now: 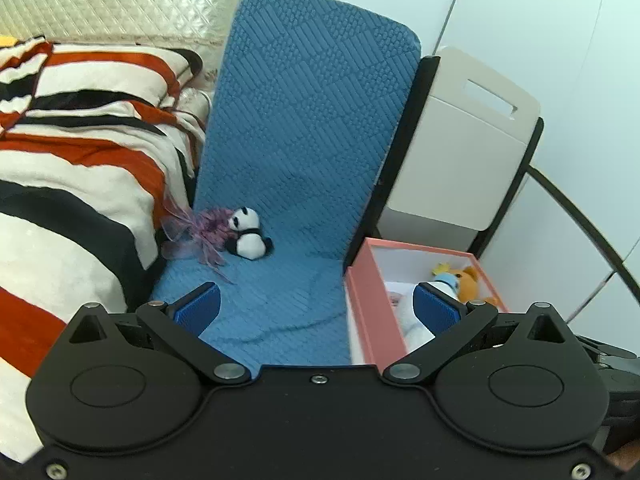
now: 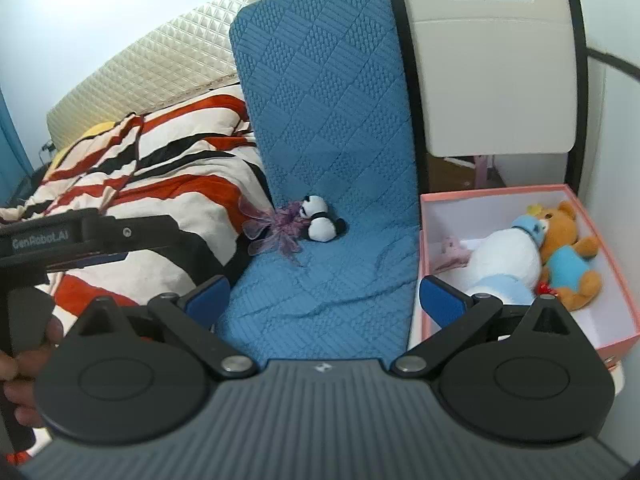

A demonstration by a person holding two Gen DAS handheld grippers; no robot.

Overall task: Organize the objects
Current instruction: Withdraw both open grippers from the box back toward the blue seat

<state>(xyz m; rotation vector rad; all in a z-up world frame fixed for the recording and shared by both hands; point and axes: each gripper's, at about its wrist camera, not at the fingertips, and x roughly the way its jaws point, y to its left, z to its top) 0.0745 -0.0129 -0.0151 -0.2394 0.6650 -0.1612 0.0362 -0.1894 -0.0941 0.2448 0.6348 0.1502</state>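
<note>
A small panda plush (image 1: 248, 234) (image 2: 320, 220) lies on the blue quilted seat (image 1: 280, 288) (image 2: 332, 280), touching a purple ribbon bow (image 1: 200, 234) (image 2: 276, 232) on its left. A pink open box (image 1: 366, 308) (image 2: 600, 240) stands to the right of the seat. It holds a white plush with a blue cap (image 2: 508, 260) (image 1: 412, 320) and an orange bear in a blue shirt (image 2: 568, 256) (image 1: 470, 280). My left gripper (image 1: 318, 306) is open and empty, well short of the panda. My right gripper (image 2: 324, 300) is open and empty over the seat's front.
A bed with a red, black and white striped blanket (image 1: 72, 168) (image 2: 160, 168) borders the seat on the left. A beige chair back (image 1: 460, 140) (image 2: 492, 68) rises behind the box. White wall stands at the right. The left gripper's body (image 2: 80, 240) shows at the right wrist view's left.
</note>
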